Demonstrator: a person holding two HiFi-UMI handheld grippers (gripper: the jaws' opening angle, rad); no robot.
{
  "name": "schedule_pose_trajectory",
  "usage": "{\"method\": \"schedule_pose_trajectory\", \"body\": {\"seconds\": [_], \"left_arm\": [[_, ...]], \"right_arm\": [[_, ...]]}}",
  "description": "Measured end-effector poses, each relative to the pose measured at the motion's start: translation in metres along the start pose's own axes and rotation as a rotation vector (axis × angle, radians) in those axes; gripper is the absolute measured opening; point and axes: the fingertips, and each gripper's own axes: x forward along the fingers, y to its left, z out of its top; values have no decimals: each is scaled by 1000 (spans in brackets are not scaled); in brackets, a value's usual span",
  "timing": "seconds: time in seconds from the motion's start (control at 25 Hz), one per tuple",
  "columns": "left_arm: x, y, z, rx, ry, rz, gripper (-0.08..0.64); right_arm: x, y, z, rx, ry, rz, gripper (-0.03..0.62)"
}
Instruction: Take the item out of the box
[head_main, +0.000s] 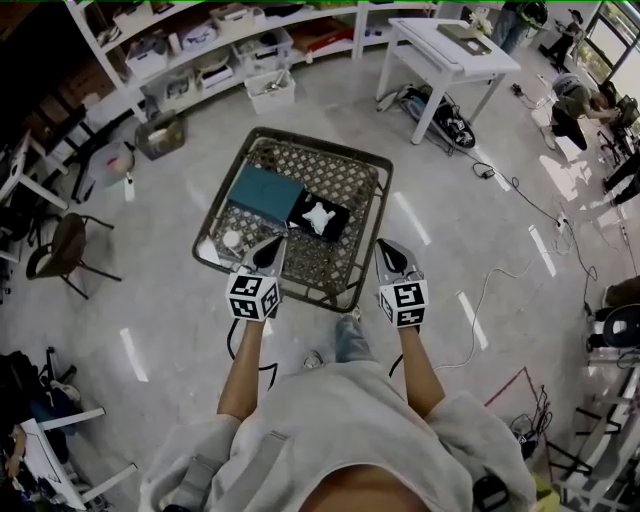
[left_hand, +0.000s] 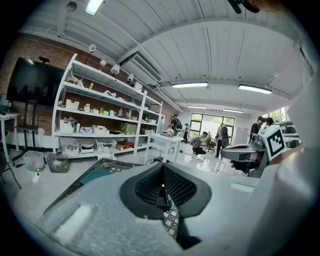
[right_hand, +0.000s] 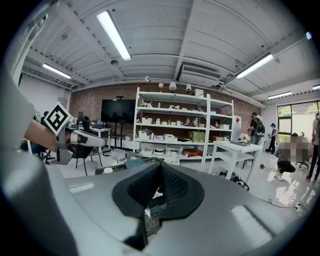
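An open black box (head_main: 322, 220) with a white item (head_main: 319, 216) in it lies on a low metal lattice table (head_main: 340, 175). A teal lid (head_main: 262, 192) lies to its left, and the teal lid (left_hand: 94, 175) also shows in the left gripper view. My left gripper (head_main: 271, 244) hovers over the table's near edge, short of the box, shut with nothing in it. At the table's near right corner my right gripper (head_main: 386, 246) is also shut and holds nothing. In both gripper views the jaws meet, the left gripper (left_hand: 163, 189) and the right gripper (right_hand: 152, 192) alike.
A small white round object (head_main: 232, 240) sits at the table's near left. Shelves with bins (head_main: 200, 45) run along the back and a white desk (head_main: 455, 50) stands at the back right. A chair (head_main: 65, 250) is on the left. Cables (head_main: 505, 265) lie on the floor at right, where people (head_main: 575, 100) are.
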Motion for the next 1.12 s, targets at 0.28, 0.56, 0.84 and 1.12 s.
{"method": "schedule_pose_trajectory", "body": {"seconds": [0.28,0.56,0.84,1.12], "left_arm": [[61,13,24,4,4,33,5],[110,17,39,5,15,76,5],[153,25,50,10,26,123,5],[179,32,57,23,50,168,5]], "right_arm": [[52,-51,13,1,-13,35,0],[90,-98,22,6,-23,76,0],[128,-138,23,15,-22,118,0],[156,-158,19,26,-12,172,0]]}}
